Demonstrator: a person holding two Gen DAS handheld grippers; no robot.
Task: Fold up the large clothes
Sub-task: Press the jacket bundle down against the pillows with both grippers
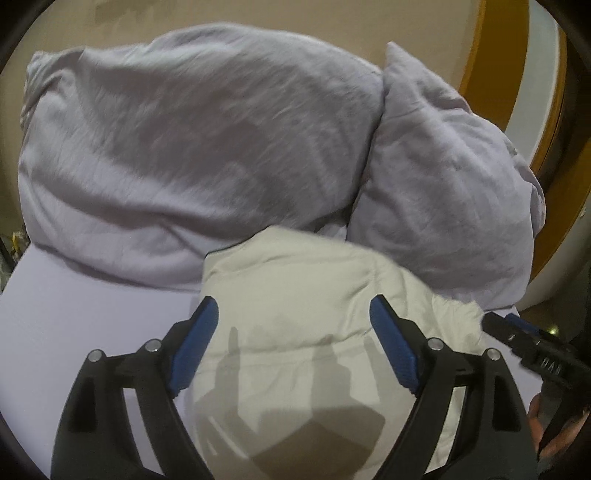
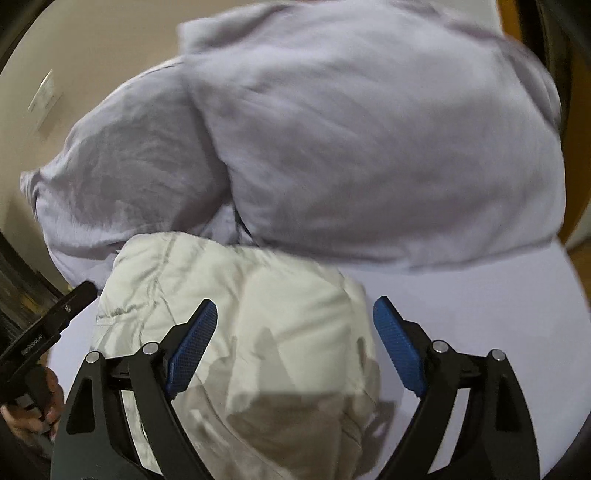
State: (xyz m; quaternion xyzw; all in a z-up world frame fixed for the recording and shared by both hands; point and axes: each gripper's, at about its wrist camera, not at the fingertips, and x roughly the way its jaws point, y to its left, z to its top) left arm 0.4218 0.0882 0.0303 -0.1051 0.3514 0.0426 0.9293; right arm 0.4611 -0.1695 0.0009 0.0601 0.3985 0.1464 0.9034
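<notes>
Cream puffy jacket (image 1: 314, 332) is seen bunched up on a pale lilac sheet (image 1: 74, 314), so that's where the clothing sits right now. From the left wrist view it fills the space from about 6 o'clock up toward the centre, and the left gripper (image 1: 293, 314) is held over it with both blue pads (image 1: 199, 343) spread wide apart, nothing pinched between them. Fabric is visible between and below the fingers, but whether it's actually touched can't be told.

Behind the jacket, at 12 o'clock, two big lilac pillows (image 1: 192, 147) are piled against a beige wall (image 1: 258, 14). The other tool is caught at 4 o'clock in that same view.

From the right wrist view the jacket (image 2: 236, 306) is shifted toward 7 o'clock, and the right gripper (image 2: 295, 314) is also opened wide and empty, its left pad (image 2: 192, 343) over the jacket, its right pad over bare sheet (image 2: 480, 295). The left hand (image 2: 33, 402) on its handle is glimpsed at 8 o'clock. Everything is a bit blurry.
</notes>
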